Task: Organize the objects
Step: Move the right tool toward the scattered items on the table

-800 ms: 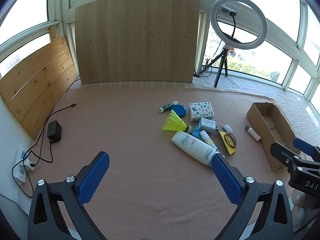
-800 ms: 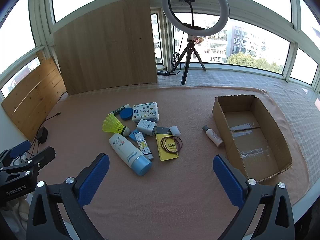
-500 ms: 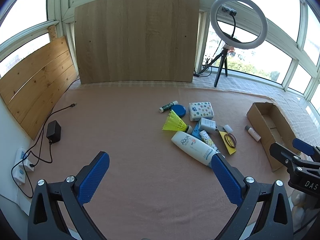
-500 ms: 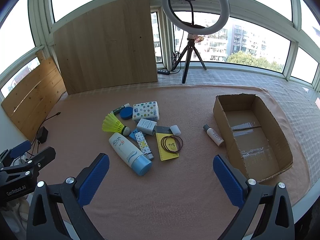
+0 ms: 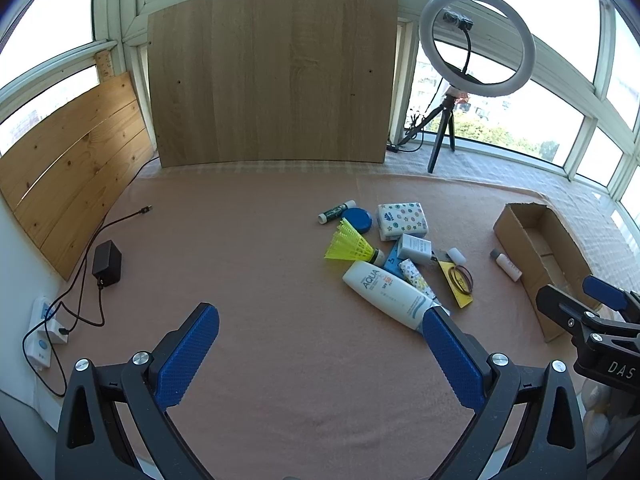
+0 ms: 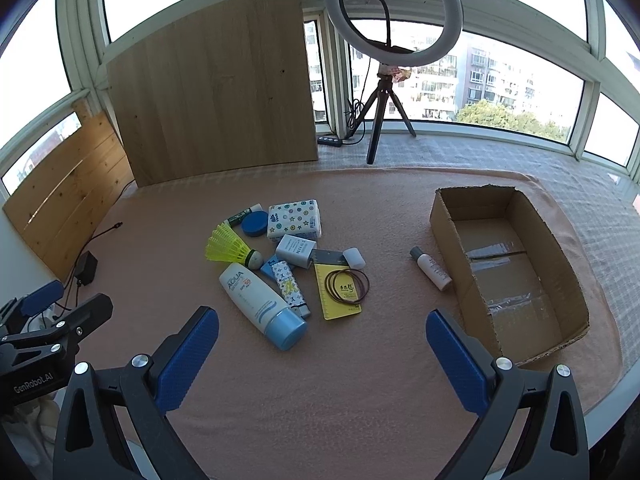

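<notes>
Two grippers hung above the pink blanket (image 6: 360,380), both empty with jaws spread wide. Using the cardboard box (image 6: 516,264) as the landmark: it lay open at the blanket's right side, just right of the right gripper (image 6: 322,354). A small white bottle (image 6: 431,268) lay just beside its left wall. Farther left sat the cluster: a white sunscreen bottle (image 6: 260,304) with its blue cap nearest the right gripper's jaws, a patterned tissue pack (image 6: 295,219), a yellow shuttlecock (image 6: 230,246), a yellow card (image 6: 338,292) carrying brown hair ties (image 6: 346,286). From the left gripper (image 5: 320,350), everything lay ahead and right, the sunscreen's cap end hidden behind its right finger.
</notes>
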### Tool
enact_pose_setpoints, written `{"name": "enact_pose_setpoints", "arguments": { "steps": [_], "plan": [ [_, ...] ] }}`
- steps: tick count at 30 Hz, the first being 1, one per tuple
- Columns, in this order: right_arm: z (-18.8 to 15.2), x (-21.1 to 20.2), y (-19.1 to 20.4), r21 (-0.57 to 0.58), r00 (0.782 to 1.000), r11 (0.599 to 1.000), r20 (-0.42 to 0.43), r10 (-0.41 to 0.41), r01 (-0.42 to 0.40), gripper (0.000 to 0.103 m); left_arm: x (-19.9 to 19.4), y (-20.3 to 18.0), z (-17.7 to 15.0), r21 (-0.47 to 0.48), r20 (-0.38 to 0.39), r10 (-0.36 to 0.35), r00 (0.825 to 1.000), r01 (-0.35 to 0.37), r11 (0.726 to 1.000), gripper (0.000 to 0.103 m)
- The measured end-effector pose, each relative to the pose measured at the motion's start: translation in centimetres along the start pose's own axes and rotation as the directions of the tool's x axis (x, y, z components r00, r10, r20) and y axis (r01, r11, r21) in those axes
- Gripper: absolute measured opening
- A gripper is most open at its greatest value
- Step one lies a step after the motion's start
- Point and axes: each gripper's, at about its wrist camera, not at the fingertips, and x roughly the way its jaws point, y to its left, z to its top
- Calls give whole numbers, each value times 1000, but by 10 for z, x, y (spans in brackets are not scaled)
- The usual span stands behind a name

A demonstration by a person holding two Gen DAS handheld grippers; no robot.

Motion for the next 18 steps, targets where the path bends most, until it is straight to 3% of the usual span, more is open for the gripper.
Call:
{"name": "enact_pose_setpoints", "arguments": {
  "steps": [18],
  "plan": [
    [0,4,3,-5,1000,1000,-12,7,-7,103,1,1,-2,0,-2,-3,1000,3,1000,103]
  ]
}}
